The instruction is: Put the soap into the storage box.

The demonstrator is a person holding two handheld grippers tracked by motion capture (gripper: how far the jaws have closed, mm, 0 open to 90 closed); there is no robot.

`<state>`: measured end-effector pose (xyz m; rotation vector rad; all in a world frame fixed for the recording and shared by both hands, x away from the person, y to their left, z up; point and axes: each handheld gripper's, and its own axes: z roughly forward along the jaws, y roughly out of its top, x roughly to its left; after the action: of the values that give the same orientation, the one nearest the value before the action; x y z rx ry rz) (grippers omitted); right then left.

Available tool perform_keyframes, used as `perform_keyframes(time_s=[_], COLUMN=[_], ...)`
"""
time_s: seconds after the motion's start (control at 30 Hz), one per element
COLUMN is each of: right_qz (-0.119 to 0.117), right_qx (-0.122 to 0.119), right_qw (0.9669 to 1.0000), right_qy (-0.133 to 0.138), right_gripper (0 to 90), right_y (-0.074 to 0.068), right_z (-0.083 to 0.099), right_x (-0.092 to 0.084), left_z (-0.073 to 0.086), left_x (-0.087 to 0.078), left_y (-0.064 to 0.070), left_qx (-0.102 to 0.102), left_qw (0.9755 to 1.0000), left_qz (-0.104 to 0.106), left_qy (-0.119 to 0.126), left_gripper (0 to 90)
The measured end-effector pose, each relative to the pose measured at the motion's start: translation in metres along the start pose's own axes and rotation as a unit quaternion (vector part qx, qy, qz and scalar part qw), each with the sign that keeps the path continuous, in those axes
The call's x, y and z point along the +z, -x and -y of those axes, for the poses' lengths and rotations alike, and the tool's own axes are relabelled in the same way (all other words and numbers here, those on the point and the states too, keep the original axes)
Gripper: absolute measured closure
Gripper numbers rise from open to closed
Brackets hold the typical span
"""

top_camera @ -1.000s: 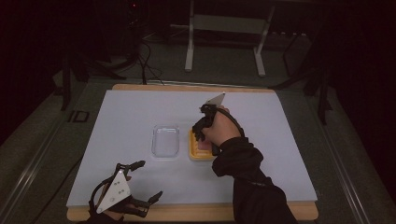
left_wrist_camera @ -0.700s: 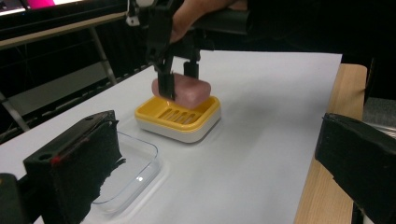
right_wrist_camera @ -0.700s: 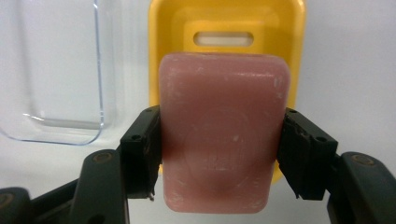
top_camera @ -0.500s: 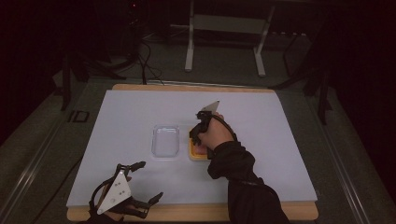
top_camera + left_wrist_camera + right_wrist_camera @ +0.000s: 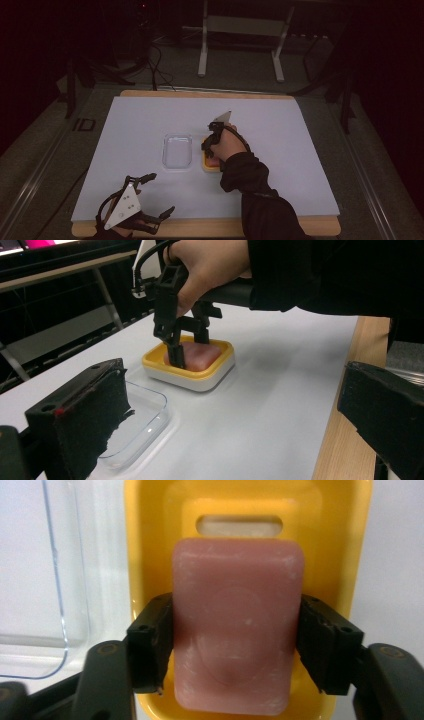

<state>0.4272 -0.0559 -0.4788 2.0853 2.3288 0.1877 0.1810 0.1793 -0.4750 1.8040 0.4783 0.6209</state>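
Observation:
A pink soap bar [image 5: 237, 630] lies in a yellow dish [image 5: 150, 530] with a white base, near the middle of the white mat [image 5: 280, 130]. My right gripper [image 5: 209, 145] points down into the dish, its jaws pressed against the bar's two long sides; the left gripper view shows it [image 5: 187, 347] standing in the dish [image 5: 220, 365]. My left gripper [image 5: 161, 194] rests at the table's front edge, open, with nothing between its wide-apart fingers [image 5: 95, 405].
A clear shallow plastic tray [image 5: 178, 151] lies just left of the dish, a small gap between them. The wooden table edge [image 5: 310, 227] runs along the front. Beyond the table stand a metal frame [image 5: 240, 45] and cables on the floor.
The right hand has shifted slightly left and lower over the dish, bringing its gripper down around the soap. The left gripper has stayed still.

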Motion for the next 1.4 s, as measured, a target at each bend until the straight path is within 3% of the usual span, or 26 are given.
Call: perform_keyframes(time_s=[0.13, 0.37, 0.5, 0.6, 0.67, 0.73, 0.83, 0.9, 1.07, 1.13, 1.23, 1.33, 1.37, 1.4], right_qz=[-0.005, -0.014, -0.033, -0.046, -0.063, -0.082, -0.094, -0.111, -0.14, -0.146, -0.147, -0.143, -0.153, -0.157], right_qx=[-0.025, -0.053, -0.061, -0.083, -0.113, -0.166, -0.212, -0.222, -0.268, -0.273, -0.292, -0.317, -0.32, -0.32], right_qw=[0.9995, 0.9981, 0.997, 0.9947, 0.9906, 0.981, 0.97, 0.9659, 0.9495, 0.9472, 0.9407, 0.9319, 0.9289, 0.9281], right_qy=[0.019, 0.027, 0.033, 0.038, 0.043, 0.059, 0.073, 0.074, 0.085, 0.084, 0.091, 0.104, 0.105, 0.108], right_gripper=[30.7, 26.6, 26.5, 25.9, 22.4, 20.8, 20.6, 20.8, 19.9, 19.9, 19.7, 19.8, 21.5, 21.5], right_y=[-0.001, 0.004, 0.009, 0.013, 0.019, 0.026, 0.035, 0.04, 0.051, 0.055, 0.063, 0.072, 0.078, 0.081], right_z=[-0.001, 0.0, 0.003, 0.006, 0.009, 0.012, 0.017, 0.021, 0.033, 0.036, 0.042, 0.049, 0.052, 0.055], right_x=[-0.008, -0.031, -0.042, -0.047, -0.05, -0.052, -0.054, -0.056, -0.058, -0.057, -0.056, -0.054, -0.052, -0.051], left_z=[0.0, 0.0, 0.0, 0.0, 0.0, 0.001, 0.001, 0.001, 0.002, 0.002, 0.002, 0.002, 0.002, 0.002], left_x=[0.0, 0.001, 0.001, 0.002, 0.002, 0.002, 0.003, 0.003, 0.004, 0.005, 0.005, 0.005, 0.005, 0.005], left_y=[0.0, 0.0, 0.0, 0.0, 0.0, 0.0, 0.0, 0.0, -0.001, -0.001, -0.001, -0.001, -0.001, -0.001], left_qx=[0.0, 0.001, 0.002, 0.001, 0.001, 0.0, 0.0, 0.0, 0.0, -0.001, 0.0, -0.001, -0.001, 0.0], left_qw=[1.0, 1.0, 1.0, 1.0, 1.0, 1.0, 1.0, 1.0, 1.0, 0.9999, 0.9999, 0.9999, 0.9999, 0.9999], left_qz=[0.0, 0.0, 0.0, 0.0, 0.0, 0.0, 0.0, 0.0, -0.001, -0.001, -0.002, -0.002, -0.002, -0.002], left_qy=[-0.001, -0.002, -0.004, -0.005, -0.005, -0.005, -0.007, -0.007, -0.01, -0.011, -0.01, -0.011, -0.011, -0.011], left_gripper=[0.6, 0.6, 0.6, 0.6, 0.6, 0.6, 0.6, 0.6, 0.6, 0.6, 0.6, 0.6, 0.6, 0.6])
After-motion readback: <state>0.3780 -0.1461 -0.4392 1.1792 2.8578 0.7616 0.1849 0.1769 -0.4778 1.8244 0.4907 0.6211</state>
